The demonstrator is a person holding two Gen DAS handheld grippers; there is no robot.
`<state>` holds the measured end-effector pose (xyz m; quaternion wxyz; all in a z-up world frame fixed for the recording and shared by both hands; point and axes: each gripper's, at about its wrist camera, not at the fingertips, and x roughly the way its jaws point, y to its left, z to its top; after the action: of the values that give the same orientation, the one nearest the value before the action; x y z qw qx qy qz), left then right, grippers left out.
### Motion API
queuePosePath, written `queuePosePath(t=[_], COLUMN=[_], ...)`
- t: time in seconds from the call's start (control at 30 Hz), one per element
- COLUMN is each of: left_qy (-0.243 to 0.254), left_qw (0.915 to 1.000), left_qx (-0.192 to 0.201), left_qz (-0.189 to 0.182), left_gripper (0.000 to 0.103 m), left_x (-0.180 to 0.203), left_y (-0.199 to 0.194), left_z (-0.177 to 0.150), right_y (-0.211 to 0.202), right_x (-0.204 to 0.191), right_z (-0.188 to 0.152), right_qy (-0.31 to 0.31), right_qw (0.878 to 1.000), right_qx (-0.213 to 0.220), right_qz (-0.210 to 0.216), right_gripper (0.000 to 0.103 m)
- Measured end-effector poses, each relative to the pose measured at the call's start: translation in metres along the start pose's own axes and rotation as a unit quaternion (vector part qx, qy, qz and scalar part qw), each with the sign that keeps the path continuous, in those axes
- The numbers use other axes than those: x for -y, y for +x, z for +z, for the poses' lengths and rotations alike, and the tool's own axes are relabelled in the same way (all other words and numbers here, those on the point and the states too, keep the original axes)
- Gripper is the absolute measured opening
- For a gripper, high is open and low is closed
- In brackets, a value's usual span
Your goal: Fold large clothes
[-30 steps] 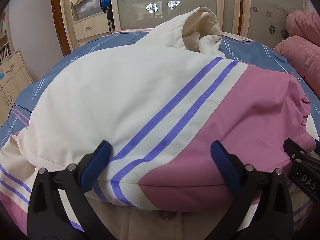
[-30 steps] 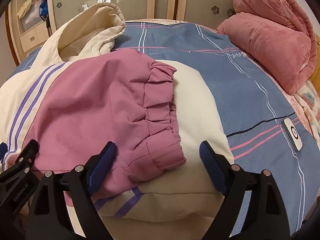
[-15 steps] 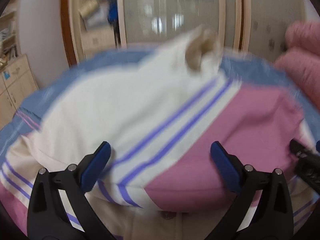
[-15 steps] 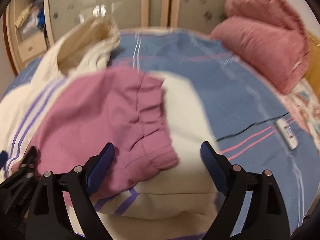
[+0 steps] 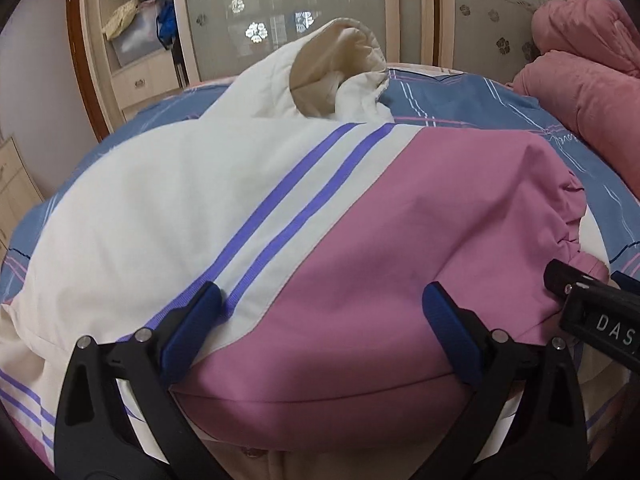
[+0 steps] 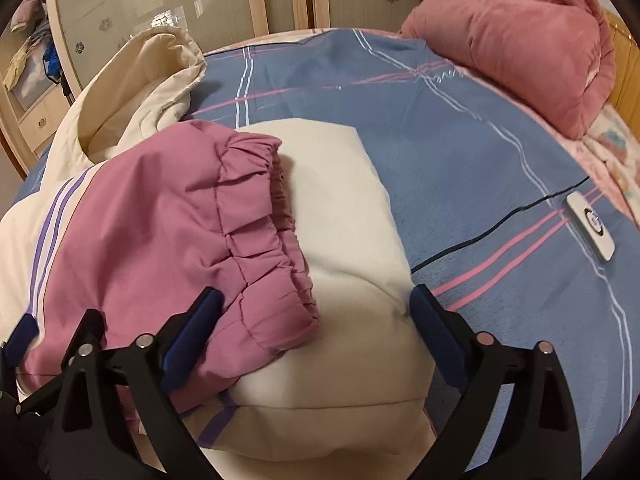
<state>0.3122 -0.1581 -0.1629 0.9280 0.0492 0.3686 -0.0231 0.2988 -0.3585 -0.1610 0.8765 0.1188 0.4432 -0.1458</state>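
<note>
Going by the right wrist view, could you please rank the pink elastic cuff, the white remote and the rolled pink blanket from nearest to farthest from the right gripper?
From the right gripper:
1. Pink elastic cuff: just ahead, by the left finger, lying on the jacket.
2. White remote: off to the right on the blue bedspread.
3. Rolled pink blanket: far right, at the back of the bed.
</note>
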Motion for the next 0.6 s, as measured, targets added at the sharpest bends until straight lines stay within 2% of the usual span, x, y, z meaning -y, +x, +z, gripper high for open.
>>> queuePosePath(t=[0.1,0.13,0.2,0.27,0.33,0.37,0.43,0.5,0.53,0.57,0.6], left_qy=[0.007,0.005,0.002,0.011,0.012,0.006,-0.027,-0.081,-0.103,-0.127,-0.139], left_qw=[0.9999,0.9998,0.9977,0.9909,0.9858,0.9859,0.989,0.9923,0.9919,0.99,0.9886], left_qx=[-0.001,0.009,0.055,0.108,0.119,0.111,0.076,0.018,-0.009,-0.036,-0.046], left_qz=[0.01,0.018,0.04,0.079,0.118,0.124,0.124,0.092,0.073,0.049,0.034], left_gripper=[0.101,0.101,0.101,0.101,0.101,0.101,0.101,0.101,0.101,0.101,0.101], left_x=[0.005,0.004,-0.003,-0.011,-0.026,-0.036,-0.062,-0.09,-0.102,-0.113,-0.119], left_y=[-0.001,-0.007,-0.027,-0.047,-0.053,-0.051,-0.042,-0.022,-0.012,0.002,0.009], left_z=[0.001,0.002,0.005,0.01,0.016,0.019,0.021,0.017,0.012,0.006,0.0], right_y=[0.002,-0.001,-0.012,-0.032,-0.05,-0.061,-0.067,-0.057,-0.047,-0.03,-0.022], right_x=[-0.002,-0.002,0.0,0.002,-0.002,-0.008,-0.022,-0.033,-0.037,-0.043,-0.046], right_z=[-0.001,-0.001,0.0,0.002,0.002,0.001,-0.004,-0.008,-0.01,-0.014,-0.016], right_qy=[-0.001,0.0,0.012,0.022,0.013,-0.001,-0.036,-0.056,-0.061,-0.07,-0.081], right_qw=[1.0,1.0,1.0,0.997,0.993,0.99,0.986,0.988,0.991,0.994,0.994], right_qx=[-0.002,0.002,0.022,0.062,0.105,0.129,0.142,0.115,0.089,0.056,0.049], right_qz=[0.0,0.001,0.01,0.036,0.055,0.063,0.082,0.089,0.085,0.066,0.052], right_gripper=[0.1,0.1,0.1,0.1,0.1,0.1,0.1,0.088,0.076,0.073,0.073])
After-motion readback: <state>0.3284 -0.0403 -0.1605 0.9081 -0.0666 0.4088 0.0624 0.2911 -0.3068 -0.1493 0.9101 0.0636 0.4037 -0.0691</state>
